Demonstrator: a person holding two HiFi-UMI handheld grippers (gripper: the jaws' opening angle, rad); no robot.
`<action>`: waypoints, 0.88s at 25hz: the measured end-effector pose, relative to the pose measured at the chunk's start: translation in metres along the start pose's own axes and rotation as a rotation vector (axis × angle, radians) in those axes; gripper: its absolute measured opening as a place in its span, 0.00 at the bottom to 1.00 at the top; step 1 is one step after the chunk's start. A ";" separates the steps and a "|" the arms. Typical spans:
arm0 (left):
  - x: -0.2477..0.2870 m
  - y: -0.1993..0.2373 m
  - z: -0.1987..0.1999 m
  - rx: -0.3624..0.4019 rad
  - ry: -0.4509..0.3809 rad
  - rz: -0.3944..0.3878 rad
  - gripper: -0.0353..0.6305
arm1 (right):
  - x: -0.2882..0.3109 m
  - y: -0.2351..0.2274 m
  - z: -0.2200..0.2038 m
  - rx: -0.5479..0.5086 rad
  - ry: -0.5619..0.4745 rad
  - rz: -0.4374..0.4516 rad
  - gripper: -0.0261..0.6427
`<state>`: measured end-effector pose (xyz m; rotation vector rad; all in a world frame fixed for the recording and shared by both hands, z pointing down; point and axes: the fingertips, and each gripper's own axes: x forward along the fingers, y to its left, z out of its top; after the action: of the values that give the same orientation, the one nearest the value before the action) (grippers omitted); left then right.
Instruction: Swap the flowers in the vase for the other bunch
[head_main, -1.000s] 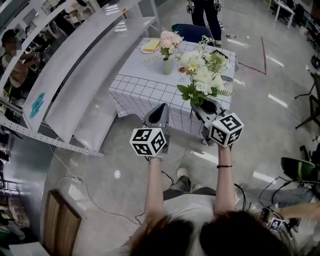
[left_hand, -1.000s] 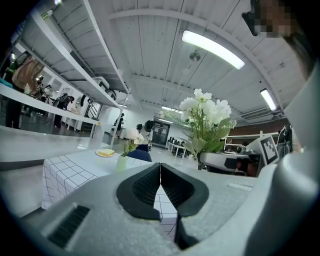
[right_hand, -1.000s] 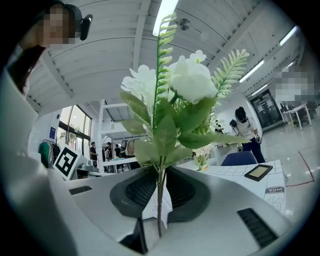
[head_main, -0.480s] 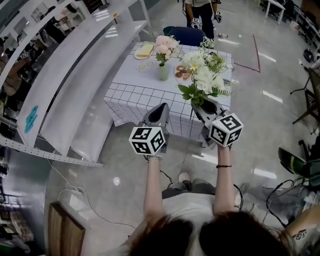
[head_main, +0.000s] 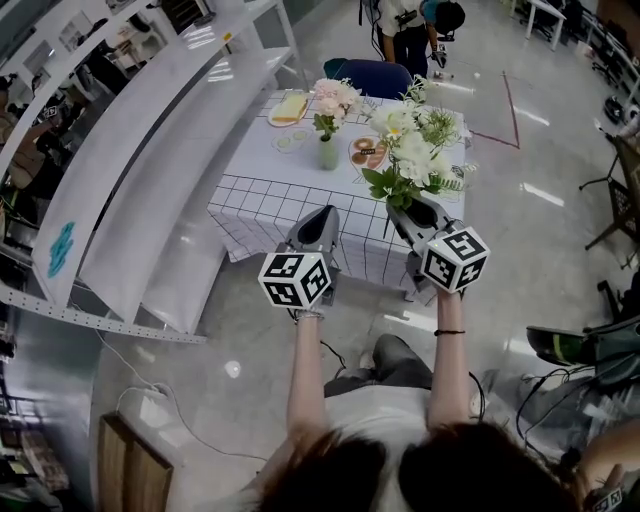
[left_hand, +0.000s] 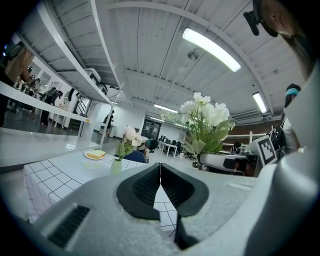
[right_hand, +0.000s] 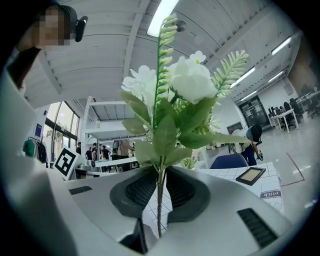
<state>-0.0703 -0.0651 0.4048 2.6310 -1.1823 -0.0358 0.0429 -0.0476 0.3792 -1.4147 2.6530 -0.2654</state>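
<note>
While our right fingers (right_hand: 142, 191) pinch the white bunch (head_main: 412, 150) by its stem and our left fingers (left_hand: 145, 187) sit closed and empty, we should open the left early for the pink flowers (head_main: 335, 97) in the vase (head_main: 328, 152) on the worktop (head_main: 260, 190) ahead. Only the right gripper view shows the stem grip.

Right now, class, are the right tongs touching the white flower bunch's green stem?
Touching. The right gripper view shows the right tongs clamped on the white flower bunch's green stem.
</note>
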 end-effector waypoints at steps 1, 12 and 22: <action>-0.002 -0.001 -0.002 -0.001 -0.001 0.001 0.07 | -0.002 0.001 -0.002 0.000 0.000 0.000 0.12; 0.023 0.024 -0.004 -0.007 -0.001 0.043 0.07 | 0.026 -0.028 -0.005 0.010 0.017 0.009 0.12; 0.070 0.042 0.003 -0.013 0.005 0.036 0.07 | 0.068 -0.064 -0.005 0.011 0.056 0.029 0.12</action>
<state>-0.0542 -0.1443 0.4181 2.5967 -1.2234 -0.0303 0.0559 -0.1385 0.3956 -1.3845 2.7099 -0.3214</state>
